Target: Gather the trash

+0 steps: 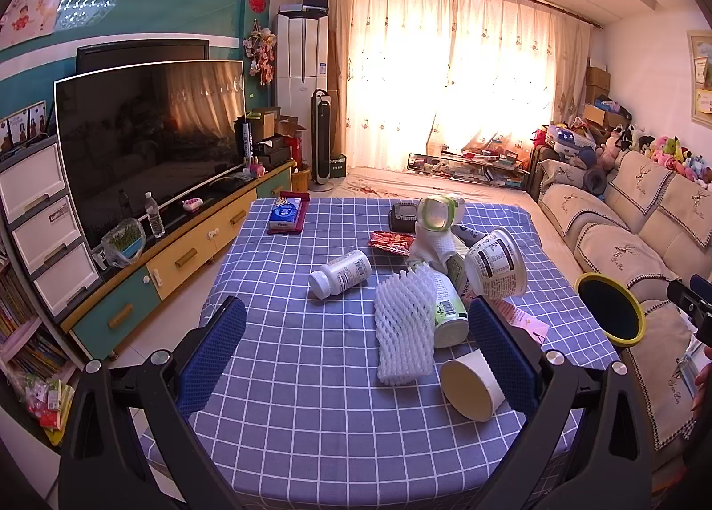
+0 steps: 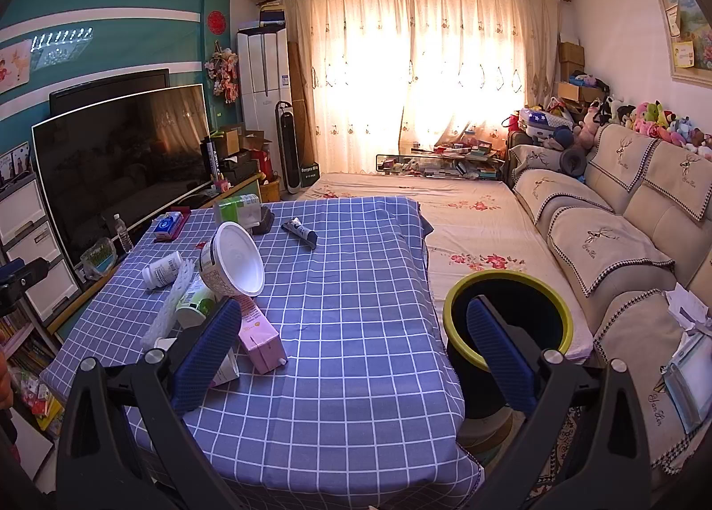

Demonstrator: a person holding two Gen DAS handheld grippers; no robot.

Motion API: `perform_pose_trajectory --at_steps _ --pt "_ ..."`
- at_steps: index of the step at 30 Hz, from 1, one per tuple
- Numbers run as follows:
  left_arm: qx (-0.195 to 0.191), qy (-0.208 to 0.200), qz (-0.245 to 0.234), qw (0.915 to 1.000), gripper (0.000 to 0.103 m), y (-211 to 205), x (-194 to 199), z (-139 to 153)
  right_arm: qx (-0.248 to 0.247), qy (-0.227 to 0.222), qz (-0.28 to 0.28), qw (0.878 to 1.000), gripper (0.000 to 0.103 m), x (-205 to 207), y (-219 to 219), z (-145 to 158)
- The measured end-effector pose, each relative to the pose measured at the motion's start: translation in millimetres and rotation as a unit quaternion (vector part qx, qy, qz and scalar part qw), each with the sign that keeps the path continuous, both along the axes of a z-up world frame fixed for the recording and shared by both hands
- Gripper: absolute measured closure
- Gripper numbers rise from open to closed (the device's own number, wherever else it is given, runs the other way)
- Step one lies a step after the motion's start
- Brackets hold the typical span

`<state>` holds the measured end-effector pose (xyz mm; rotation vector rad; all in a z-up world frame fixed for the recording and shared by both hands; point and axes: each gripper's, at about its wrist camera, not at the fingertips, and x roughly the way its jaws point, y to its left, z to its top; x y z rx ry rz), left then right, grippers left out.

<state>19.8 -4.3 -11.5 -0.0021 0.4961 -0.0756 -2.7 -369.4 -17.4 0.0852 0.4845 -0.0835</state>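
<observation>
Trash lies on a blue checked tablecloth: a white pill bottle, a white foam net sleeve, a paper cup on its side, a tipped white tub, a red snack wrapper and a pink carton. A black bin with a yellow rim stands right of the table; it also shows in the left wrist view. My left gripper is open above the foam sleeve, empty. My right gripper is open and empty over the table's right edge.
A tissue pack, a black box and a dark tube lie at the table's far end. A TV on a low cabinet stands left. A beige sofa runs along the right.
</observation>
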Motion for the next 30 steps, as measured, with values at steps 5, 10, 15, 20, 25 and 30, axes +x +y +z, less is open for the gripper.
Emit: perform_pose_trajectory --at_steps 5,10,15,20,25,30 --pt "0.000 0.000 0.000 1.0000 0.005 0.2 0.0 0.1 -0.001 0.002 0.002 1.000 0.006 1.8 0.8 -3.4" --pt "-0.001 0.000 0.000 1.0000 0.005 0.4 -0.1 0.1 -0.001 0.003 0.004 1.000 0.006 1.9 1.4 -4.5" --pt "-0.001 0.001 0.000 1.0000 0.005 -0.3 0.1 -0.9 -0.002 0.004 0.004 1.000 0.006 1.6 1.6 -4.2" --pt "-0.001 0.002 0.001 1.0000 0.005 -1.6 0.3 -3.0 -0.004 0.005 0.007 1.000 0.006 2.0 3.2 -5.6" --pt "0.000 0.002 0.001 1.0000 0.005 -1.7 0.3 -3.3 -0.005 0.010 0.011 1.000 0.006 4.8 5.0 -9.5" --pt "0.000 0.005 0.001 1.0000 0.005 -2.1 2.9 -7.2 0.006 0.018 0.027 0.999 0.006 9.6 6.4 -13.8"
